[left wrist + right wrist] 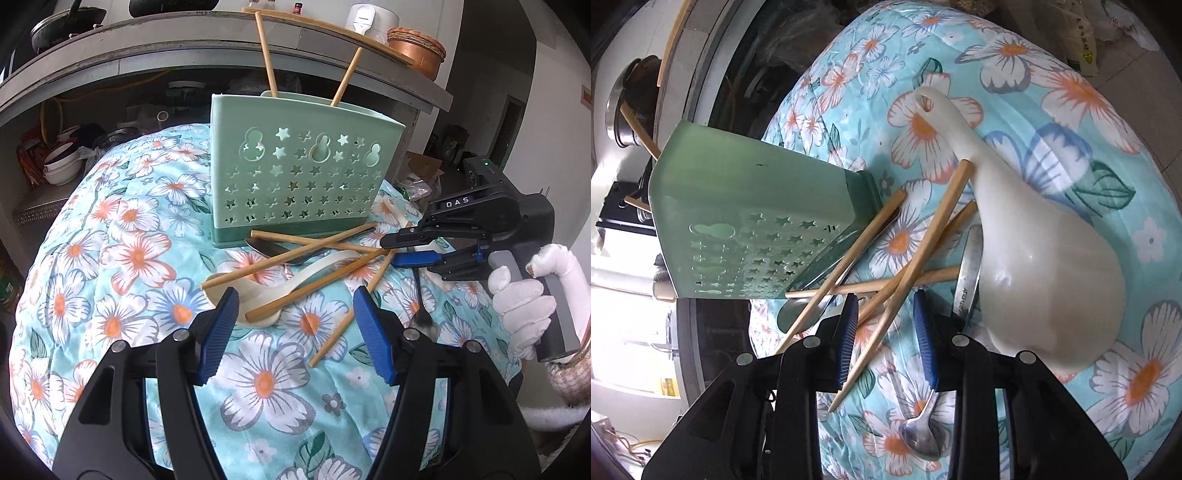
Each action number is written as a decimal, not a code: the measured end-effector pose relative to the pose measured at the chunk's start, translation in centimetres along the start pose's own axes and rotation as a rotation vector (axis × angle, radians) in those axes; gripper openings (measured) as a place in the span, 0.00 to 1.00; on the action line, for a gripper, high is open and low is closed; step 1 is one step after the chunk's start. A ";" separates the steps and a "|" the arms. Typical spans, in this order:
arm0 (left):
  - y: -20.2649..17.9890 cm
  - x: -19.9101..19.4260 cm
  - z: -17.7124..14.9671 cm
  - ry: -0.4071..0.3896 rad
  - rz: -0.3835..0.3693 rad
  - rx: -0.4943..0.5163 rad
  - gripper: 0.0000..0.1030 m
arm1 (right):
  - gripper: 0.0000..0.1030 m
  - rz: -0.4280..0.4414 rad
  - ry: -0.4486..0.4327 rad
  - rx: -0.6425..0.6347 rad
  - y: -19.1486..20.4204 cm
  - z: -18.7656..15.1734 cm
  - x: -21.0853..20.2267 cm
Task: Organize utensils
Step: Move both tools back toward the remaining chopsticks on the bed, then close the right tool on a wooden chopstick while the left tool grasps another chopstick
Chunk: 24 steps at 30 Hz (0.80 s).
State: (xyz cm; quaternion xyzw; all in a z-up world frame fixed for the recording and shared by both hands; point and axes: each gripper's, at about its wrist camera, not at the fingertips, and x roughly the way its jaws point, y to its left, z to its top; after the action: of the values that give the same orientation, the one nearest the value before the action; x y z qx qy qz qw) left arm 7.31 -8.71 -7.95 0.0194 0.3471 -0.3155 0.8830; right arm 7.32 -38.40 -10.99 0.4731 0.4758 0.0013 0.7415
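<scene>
Right now the step in hand looks like picking loose chopsticks off the pile to load into the green holder (295, 173), which stands upright on the floral cloth (122, 258) at about 12 o'clock in the left wrist view, with 2 chopsticks (266, 51) already standing in it. The pile lies just in front of the holder's base: several bamboo chopsticks (295, 254) crossed over a white rice paddle (1034, 236) and a metal spoon (266, 247), with a second small spoon (918, 439) lying apart toward 5 o'clock.

The right gripper (890, 339) has its jaws partly closed and straddles 2 crossed chopsticks (908, 288); its blue pads do not seem to press on them, though the fisheye angle makes contact hard to judge. The left gripper (295, 332) hangs open above the paddle's bowl end, holding nothing, near 6 o'clock of the pile. A white-gloved hand (524, 306) grips the right tool's handle at 3 o'clock.

My judgement: the next move calls for closing on 1 chopstick alone, since they overlap and a loose pinch could drag its neighbour or the paddle. Then lift, tip it upright, and drop it into an open slot of the holder.
</scene>
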 end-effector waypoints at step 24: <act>-2.9 0.0 1.4 0.008 0.036 0.090 0.58 | 0.06 0.153 0.011 -0.030 -1.7 -1.0 -5.4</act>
State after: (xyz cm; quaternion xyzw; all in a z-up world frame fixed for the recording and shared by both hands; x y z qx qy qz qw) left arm 6.48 -11.38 -6.32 0.0667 0.3359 -0.3147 0.8853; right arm 2.89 -41.11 -8.51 0.4967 0.4423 0.0676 0.7437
